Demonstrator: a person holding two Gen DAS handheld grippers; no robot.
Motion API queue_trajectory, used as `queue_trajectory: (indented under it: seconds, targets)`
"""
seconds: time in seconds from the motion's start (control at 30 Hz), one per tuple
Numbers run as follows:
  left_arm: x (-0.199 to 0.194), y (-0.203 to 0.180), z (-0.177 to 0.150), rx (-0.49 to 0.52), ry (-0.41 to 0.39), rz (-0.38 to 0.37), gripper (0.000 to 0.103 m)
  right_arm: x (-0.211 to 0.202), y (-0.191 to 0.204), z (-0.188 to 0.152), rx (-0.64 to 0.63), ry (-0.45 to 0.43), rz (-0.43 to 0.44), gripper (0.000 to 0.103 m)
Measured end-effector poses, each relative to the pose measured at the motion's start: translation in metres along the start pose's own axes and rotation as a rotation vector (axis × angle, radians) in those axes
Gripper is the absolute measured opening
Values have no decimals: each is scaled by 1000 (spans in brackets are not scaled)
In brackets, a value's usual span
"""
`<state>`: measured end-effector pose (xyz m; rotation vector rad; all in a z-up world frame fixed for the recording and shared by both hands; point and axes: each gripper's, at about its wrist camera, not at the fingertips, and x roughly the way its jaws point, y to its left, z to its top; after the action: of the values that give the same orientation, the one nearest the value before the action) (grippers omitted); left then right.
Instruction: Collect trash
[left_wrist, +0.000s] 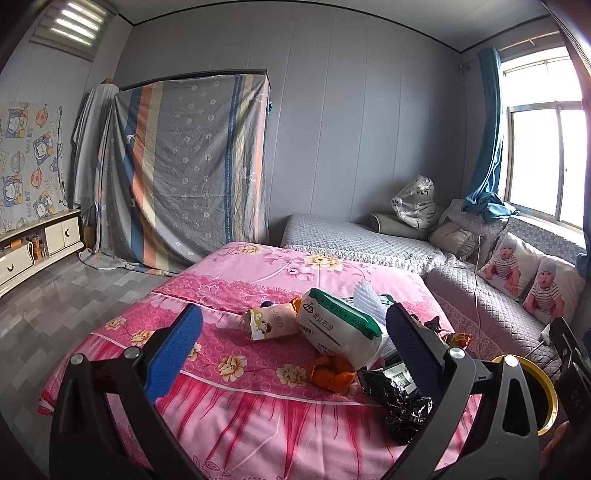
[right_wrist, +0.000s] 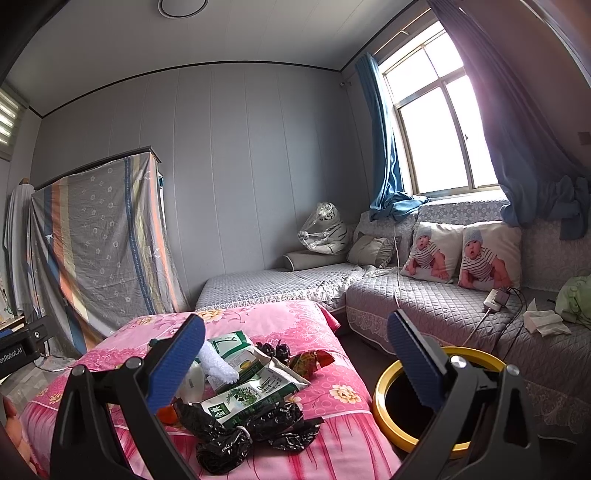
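Trash lies on a table covered with a pink floral cloth (left_wrist: 240, 410). In the left wrist view I see a white and green tissue pack (left_wrist: 338, 326), a small printed packet (left_wrist: 271, 323), orange peel (left_wrist: 330, 373) and a crumpled black plastic bag (left_wrist: 397, 400). My left gripper (left_wrist: 291, 354) is open and empty above them. In the right wrist view I see green and white cartons (right_wrist: 247, 391), the black bag (right_wrist: 240, 432) and a red wrapper (right_wrist: 308, 360). My right gripper (right_wrist: 295, 365) is open and empty. A bin with a yellow rim (right_wrist: 380, 398) stands right of the table.
A grey quilted corner sofa (right_wrist: 424, 302) with baby-print cushions (right_wrist: 461, 256) runs along the window wall. A charger and cable (right_wrist: 495, 297) and tissue (right_wrist: 543, 321) lie on it. A wardrobe draped with striped sheet (left_wrist: 184, 173) stands at the back. A low cabinet (left_wrist: 37, 247) is at the left.
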<state>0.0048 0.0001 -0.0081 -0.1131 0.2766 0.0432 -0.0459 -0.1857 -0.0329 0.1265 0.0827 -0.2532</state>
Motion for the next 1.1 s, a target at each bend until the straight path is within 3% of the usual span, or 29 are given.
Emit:
queue_trajectory:
  seconds: [1.1]
  targets:
    - [0,0,4,0,-3,0,95,-1,-3,1,4,0,-4,95]
